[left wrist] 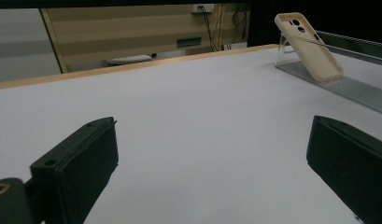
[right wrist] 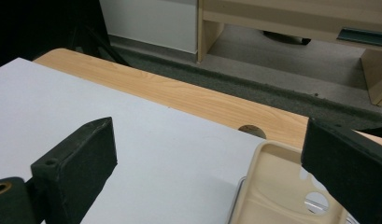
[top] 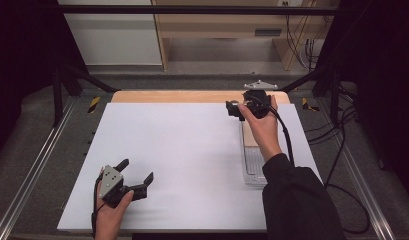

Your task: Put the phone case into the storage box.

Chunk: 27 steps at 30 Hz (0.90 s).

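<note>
**A:** Item one, near left corner of the table: your left gripper (top: 137,172). Condition?

**B:** Released, jaws spread wide, nothing between them. It hovers low over the white sheet (top: 182,160), well apart from everything else. I judge the risk low, though its cable could drag across the sheet if you swing that hand towards the far edge.

**A:** Item two, right side of the table, towards the far edge?

**B:** The beige phone case (left wrist: 309,46), leaning tilted on a clear stand (left wrist: 283,44), which sits at the far end of a ribbed clear tray (top: 253,167) along the right edge.

**A:** Item three?

**B:** Your right gripper (top: 235,108), at the far right corner, above the top of the case. Its jaws are parted and empty; in the right gripper view the phone case (right wrist: 282,186) lies just below the right-hand jaw.

**A:** Hazards?

**B:** The case only leans, so I would expect three. Close off-centre and a jaw pushes the rim, tipping the case off its stand. Squeeze across the open back and the soft shell may flex and slip out. Lift at an angle and you could snag the stand, shifting the tray towards the table's right edge.
</note>
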Available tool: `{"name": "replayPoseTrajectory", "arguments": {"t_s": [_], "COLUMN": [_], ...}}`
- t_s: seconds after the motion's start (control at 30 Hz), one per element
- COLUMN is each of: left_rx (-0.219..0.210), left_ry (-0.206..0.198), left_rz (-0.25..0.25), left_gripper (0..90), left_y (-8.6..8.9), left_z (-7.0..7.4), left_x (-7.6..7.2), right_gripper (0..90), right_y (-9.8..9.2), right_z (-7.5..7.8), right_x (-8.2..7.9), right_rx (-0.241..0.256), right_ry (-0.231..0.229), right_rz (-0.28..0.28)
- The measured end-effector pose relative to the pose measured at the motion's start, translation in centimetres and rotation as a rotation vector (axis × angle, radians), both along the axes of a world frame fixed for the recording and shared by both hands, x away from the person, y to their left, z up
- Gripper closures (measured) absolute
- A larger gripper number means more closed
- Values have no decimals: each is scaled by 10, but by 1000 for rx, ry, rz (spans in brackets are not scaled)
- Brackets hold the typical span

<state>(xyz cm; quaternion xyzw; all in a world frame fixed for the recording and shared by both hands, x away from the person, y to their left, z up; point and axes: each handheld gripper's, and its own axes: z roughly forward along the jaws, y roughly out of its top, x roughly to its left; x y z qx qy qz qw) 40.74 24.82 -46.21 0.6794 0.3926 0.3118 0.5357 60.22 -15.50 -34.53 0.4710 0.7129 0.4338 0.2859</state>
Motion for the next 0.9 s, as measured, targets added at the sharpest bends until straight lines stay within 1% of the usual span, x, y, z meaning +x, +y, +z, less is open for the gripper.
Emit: {"name": "replayPoseTrajectory", "arguments": {"t_s": [0.47, 0.63, 0.77, 0.9], "left_rx": [2, 1, 2, 3], "left_ry": [-1, -2, -3, -4], "left_rz": [0, 0, 0, 0], "left_gripper": [20, 19, 19, 19], "left_y": [-1, 0, 0, 0], "left_z": [0, 0, 0, 0], "left_x": [0, 0, 0, 0], "right_gripper": [39, 39, 39, 39], "right_y": [16, 18, 18, 18], "right_z": [1, 3, 6, 8], "right_x": [-8, -11, -14, -16], "right_rx": [8, 22, 45, 54], "right_ry": [-14, -24, -32, -38], "right_rz": [40, 44, 42, 40]}}
